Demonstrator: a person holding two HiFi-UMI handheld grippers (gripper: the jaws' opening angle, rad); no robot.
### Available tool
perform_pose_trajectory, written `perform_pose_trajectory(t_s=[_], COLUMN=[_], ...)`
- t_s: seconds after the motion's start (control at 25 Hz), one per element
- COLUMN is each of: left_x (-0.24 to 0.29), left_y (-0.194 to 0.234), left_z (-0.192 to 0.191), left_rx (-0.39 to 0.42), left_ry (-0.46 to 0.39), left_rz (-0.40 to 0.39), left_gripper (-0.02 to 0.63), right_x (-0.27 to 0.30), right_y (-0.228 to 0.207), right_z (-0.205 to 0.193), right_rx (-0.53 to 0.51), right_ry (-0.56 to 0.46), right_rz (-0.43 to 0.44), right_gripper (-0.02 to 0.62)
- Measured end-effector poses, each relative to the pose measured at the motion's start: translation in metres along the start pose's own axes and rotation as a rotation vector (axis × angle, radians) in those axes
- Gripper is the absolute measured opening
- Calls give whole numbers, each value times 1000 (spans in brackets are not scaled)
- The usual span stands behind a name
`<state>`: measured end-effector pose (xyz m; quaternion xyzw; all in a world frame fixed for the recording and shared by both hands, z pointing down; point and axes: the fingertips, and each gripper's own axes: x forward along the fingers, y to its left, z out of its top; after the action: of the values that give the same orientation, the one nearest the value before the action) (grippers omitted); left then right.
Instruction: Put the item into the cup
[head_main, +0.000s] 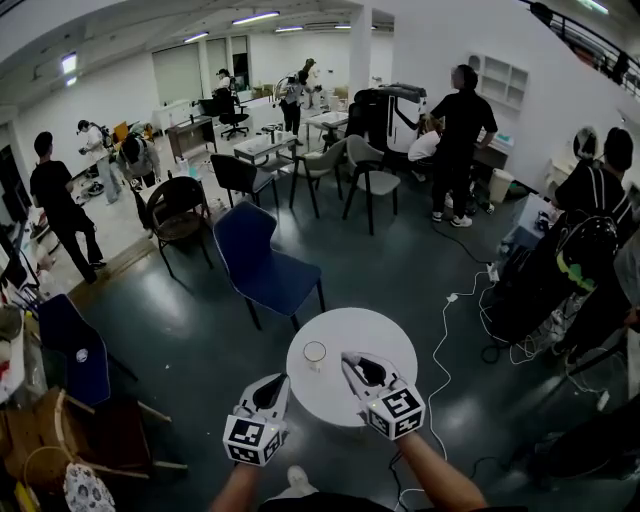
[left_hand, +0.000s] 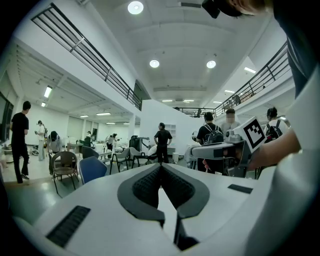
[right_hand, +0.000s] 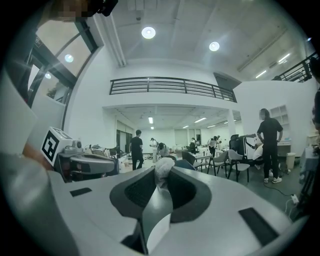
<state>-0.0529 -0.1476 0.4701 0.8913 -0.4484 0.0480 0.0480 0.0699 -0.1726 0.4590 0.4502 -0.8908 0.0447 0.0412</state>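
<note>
While we hover over round table (head_main: 372, 334), right gripper (head_main: 351, 360) pinches crumpled white item (right_hand: 163, 169) near cup (head_main: 314, 352), seemingly poised for drop; left gripper (head_main: 275, 384) hangs back, jaws pressed together, empty.

The left gripper (head_main: 276, 381) has a white moulded shell that narrows to a beak-shaped front, with a dark grey lining round the opening. Its pads (left_hand: 145, 187) are dark grey with a fine ribbed texture. A dark grooved strip (left_hand: 70, 226) is set into the shell at its near left.

The right gripper (head_main: 351, 359) has the same white shell and dark grey lining, with a plain dark inset (right_hand: 257, 226) at its near right.

Each unit carries a white cube at its near end, printed with black square markers: left cube (head_main: 252, 440), right cube (head_main: 399, 411).

The forearms are bare. Dark clothing (head_main: 300, 503) covers the torso. One pale shoe (head_main: 297, 479) is visible.
</note>
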Motion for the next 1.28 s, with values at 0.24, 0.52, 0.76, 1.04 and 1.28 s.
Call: perform_pose_trajectory(t_s=[0.24,0.52,0.76,1.04,1.28], left_x=[4,13,22,28,33], left_y=[22,51,76,123,150], left_z=[3,-4,-12,-16,-34], left_rx=[3,3,-6,-27,-46], left_ry=[14,20,24,31,42], left_rz=[-29,-48,-71,-92,-104], left_gripper=[15,15,15,15,15], right_x=[25,57,81,124,151], right_y=[4,6,4,10,14], right_z=[9,3,-8,-12,-25], right_rx=[14,11,3,3,2], right_ry=[-2,13,40,70,87], right_rz=[-19,-28,-51,-78,-93], right_gripper=[78,78,78,78,78])
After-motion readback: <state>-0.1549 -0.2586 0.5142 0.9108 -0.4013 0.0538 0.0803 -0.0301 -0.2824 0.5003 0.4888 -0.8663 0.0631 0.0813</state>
